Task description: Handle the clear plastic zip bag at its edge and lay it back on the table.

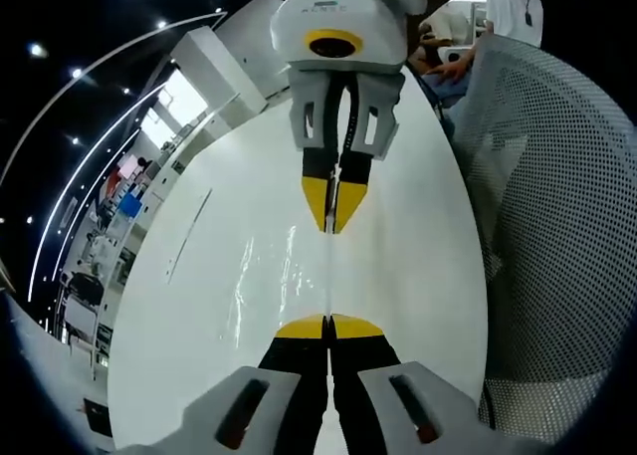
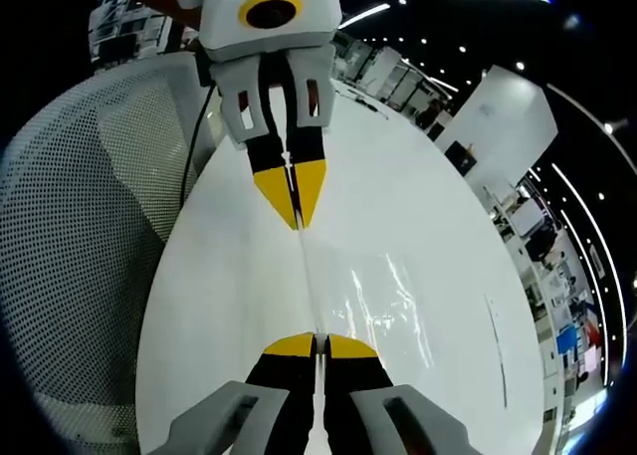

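Observation:
The clear plastic zip bag (image 1: 291,276) is stretched between my two grippers over the white table (image 1: 418,236). It shows mostly as glints and a thin edge line. In the left gripper view my left gripper (image 1: 328,326) is shut on the bag's near edge. My right gripper (image 1: 333,224) comes in from the top, facing it, and is shut on the far edge. The right gripper view shows the mirror of this: my right gripper (image 2: 318,344) is shut at the bottom and my left gripper (image 2: 296,219) is shut at the top. Between them, the bag (image 2: 383,296) shines over the table (image 2: 398,191).
A white mesh chair (image 1: 557,226) stands right against the table's edge, also seen as the mesh chair (image 2: 90,226) on the left. A person (image 1: 498,12) sits at the far end. Office desks and shelves (image 1: 119,206) line the other side.

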